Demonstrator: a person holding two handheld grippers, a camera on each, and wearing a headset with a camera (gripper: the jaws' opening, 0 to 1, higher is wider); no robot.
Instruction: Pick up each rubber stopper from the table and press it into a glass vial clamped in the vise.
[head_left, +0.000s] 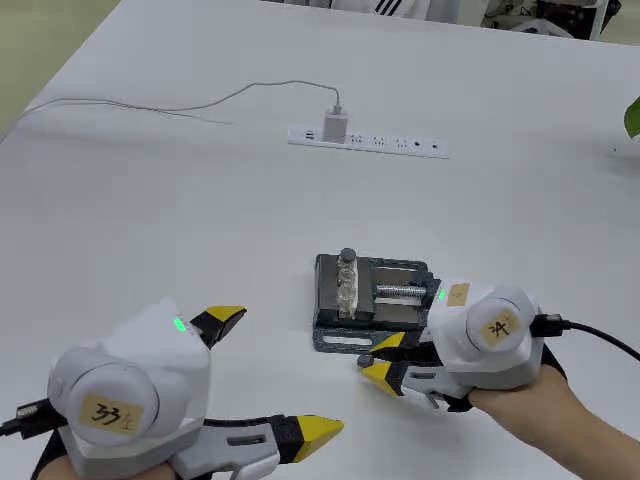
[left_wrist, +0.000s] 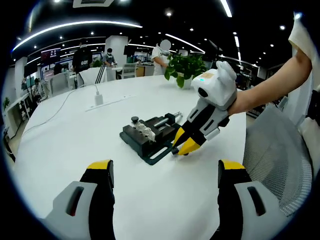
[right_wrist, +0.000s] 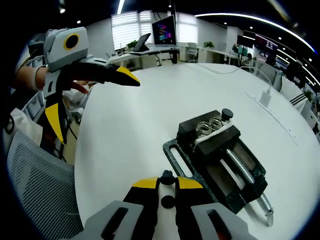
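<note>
**A:** Where's the stopper?

**B:** Pinched in the right gripper, jaws closed on it, just beside the vise. The left gripper hangs wide and empty.

**A:** Next?

**B:** Probably carry it over an open vial, then press straight down.

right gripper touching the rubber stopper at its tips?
Touching. Right gripper view: the right gripper is shut on the dark rubber stopper, tips pressed against both sides.

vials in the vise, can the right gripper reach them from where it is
Probably yes: the right gripper, shut on a rubber stopper, is right beside the vise, and nothing covers the open vials. The left gripper is well off to the side.
</note>
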